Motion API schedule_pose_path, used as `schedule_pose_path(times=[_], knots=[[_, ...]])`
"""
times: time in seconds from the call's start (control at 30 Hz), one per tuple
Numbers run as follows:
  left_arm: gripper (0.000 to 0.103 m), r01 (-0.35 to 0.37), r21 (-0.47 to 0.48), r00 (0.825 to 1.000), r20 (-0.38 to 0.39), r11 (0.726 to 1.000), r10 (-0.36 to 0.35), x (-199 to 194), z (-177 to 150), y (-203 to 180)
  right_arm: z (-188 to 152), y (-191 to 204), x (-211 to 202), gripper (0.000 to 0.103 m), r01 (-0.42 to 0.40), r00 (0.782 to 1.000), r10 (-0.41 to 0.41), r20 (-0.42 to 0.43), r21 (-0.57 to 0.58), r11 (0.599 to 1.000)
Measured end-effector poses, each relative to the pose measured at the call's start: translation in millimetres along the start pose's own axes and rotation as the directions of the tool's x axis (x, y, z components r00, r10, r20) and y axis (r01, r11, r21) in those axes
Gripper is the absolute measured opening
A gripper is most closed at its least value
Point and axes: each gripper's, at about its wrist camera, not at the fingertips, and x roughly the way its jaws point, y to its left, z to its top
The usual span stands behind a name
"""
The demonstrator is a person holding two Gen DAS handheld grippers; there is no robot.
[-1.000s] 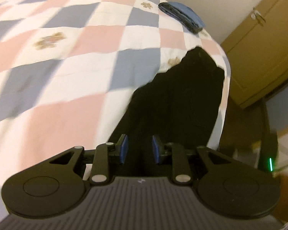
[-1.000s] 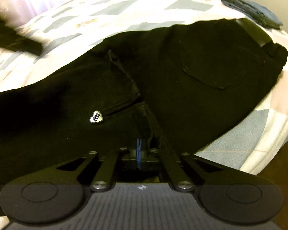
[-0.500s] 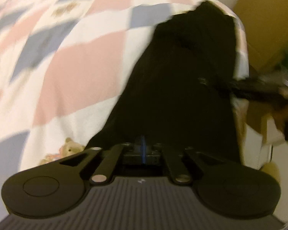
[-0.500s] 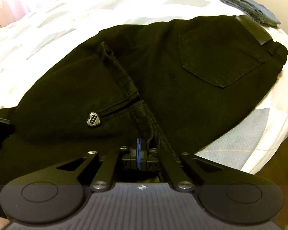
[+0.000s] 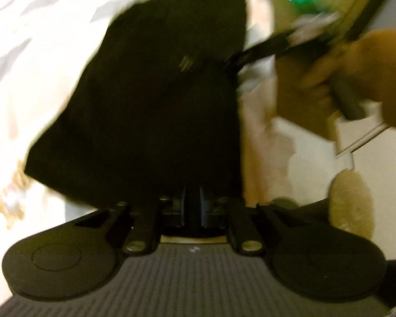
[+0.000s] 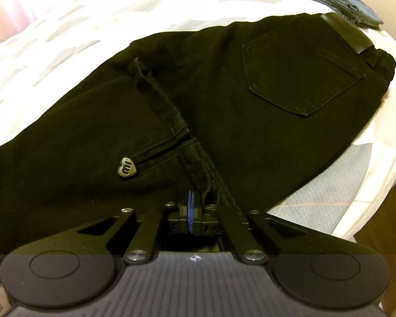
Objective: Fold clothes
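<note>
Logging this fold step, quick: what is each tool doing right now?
Left tool: closed on the black jeans.
Right tool: closed on the black jeans at the crotch seam.

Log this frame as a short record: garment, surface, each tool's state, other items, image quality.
garment: black jeans, back pocket up, partly folded
surface: bed with checked quilt
left tool: shut on jeans fabric
right tool: shut on jeans near the centre seam
other items: folded blue garment at the far bed edge, apart from the jeans
detail: heart-shaped metal badge on the jeans
image quality: left wrist view motion-blurred; right wrist view sharp
</note>
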Motion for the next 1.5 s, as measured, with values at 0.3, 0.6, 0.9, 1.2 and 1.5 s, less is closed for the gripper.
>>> schedule_pose_path(times=[0.3, 0.6, 0.9, 1.2, 1.5], knots=[[0.008, -0.011, -0.043, 0.998, -0.068, 0.999, 0.008, 19, -24, 29, -7, -3, -3, 0.000, 0.015, 1.000, -0.016, 0.012, 0.019, 1.000], [0.009, -0.145, -0.004, 0.988, 0.056, 0.989, 0.145, -26, 4, 60, -16, -7, -7, 0.000, 0.025, 0.999, -0.026, 0.021, 0.048, 0.999], [0.005, -0.185, 0.040, 0.982, 0.029, 0.982, 0.184, -8, 11, 76, -27, -6, -14, 0.000, 0.051, 0.998, -0.052, 0.034, 0.019, 0.998], [0.039, 0.000, -0.496, 0.999, -0.045, 0.868, -0.026, -41, -11, 137, -76, 144, -101, 0.057, 0.041, 0.980, 0.027, 0.196, -0.333, 0.942], [0.031, 0.081, -0.762, 0.995, 0.029, 0.643, -0.092, 7, -22, 180, -149, 274, -42, 0.061, 0.305, 0.951, -0.152, 0.269, -0.741, 0.598]])
